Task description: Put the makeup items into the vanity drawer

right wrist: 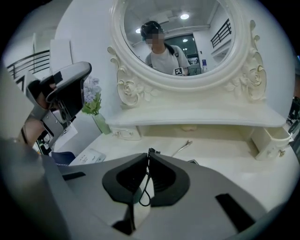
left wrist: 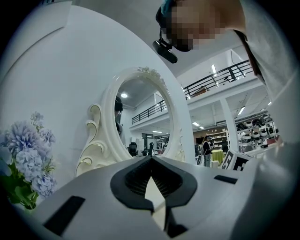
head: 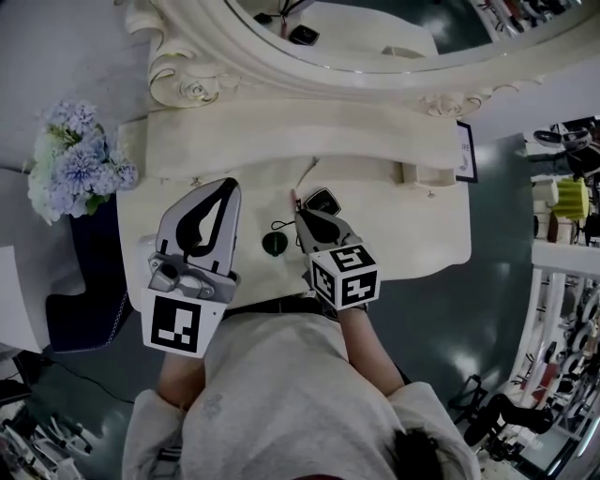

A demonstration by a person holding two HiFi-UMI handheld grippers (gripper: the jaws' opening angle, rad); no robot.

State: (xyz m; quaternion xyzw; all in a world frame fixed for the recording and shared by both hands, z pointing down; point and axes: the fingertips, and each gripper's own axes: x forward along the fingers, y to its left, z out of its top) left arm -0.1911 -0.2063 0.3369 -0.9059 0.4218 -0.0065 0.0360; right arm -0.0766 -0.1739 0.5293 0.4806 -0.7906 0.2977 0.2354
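Observation:
On the white vanity top [head: 394, 220] lie a round dark compact [head: 275, 244] with a thin black cord [head: 278, 225], a black square item [head: 322, 200] and a thin silver tool [head: 305, 173]. My right gripper [head: 298, 212] hovers beside the compact, jaws shut [right wrist: 149, 153]. The cord [right wrist: 146, 194] shows in the slit between them; I cannot tell whether it is pinched. My left gripper [head: 214, 199] is held up over the table's left part, shut and holding nothing [left wrist: 151, 158]. No drawer is in view.
A vase of blue flowers [head: 75, 164] stands at the table's left end. The oval mirror [head: 375, 28] and its raised shelf [head: 309, 131] run along the back. A small white holder [head: 427, 173] and a framed card [head: 465, 150] sit at the right.

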